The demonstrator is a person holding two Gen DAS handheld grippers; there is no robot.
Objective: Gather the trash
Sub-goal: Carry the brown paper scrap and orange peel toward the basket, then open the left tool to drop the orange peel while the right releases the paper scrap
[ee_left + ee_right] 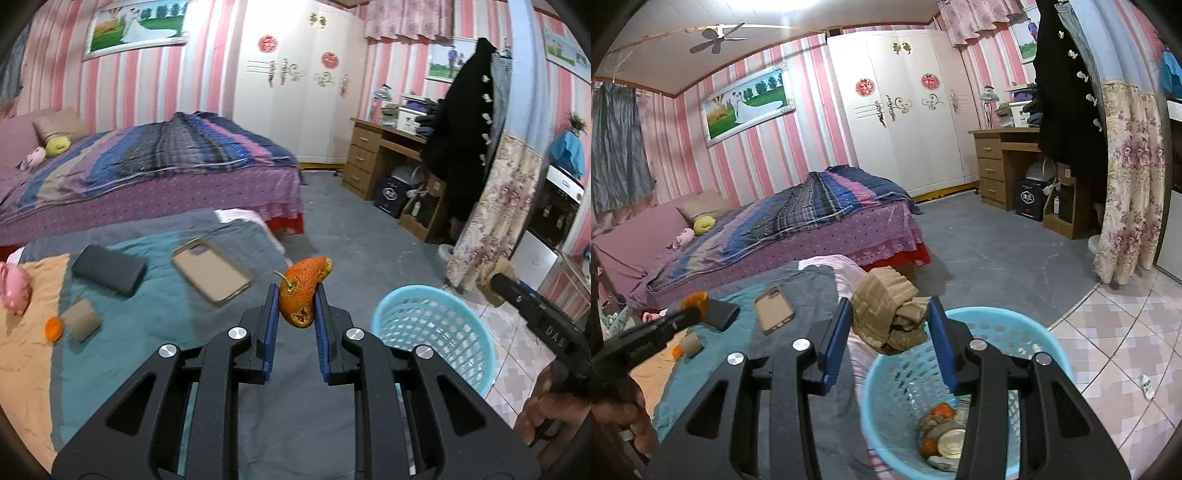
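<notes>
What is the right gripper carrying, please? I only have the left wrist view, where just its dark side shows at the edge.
Observer: The right gripper is shut on a crumpled wad of brown paper.
Operator: Thank you. Is anything already in the blue basket? I cannot see its bottom.
Observer: Yes. The blue basket holds orange scraps and a round lid-like disc at the bottom.
Operator: Is the wad over the basket's opening?
Observer: It hangs at the basket's far rim in the right wrist view. I cannot tell whether it is fully over the opening.
</notes>
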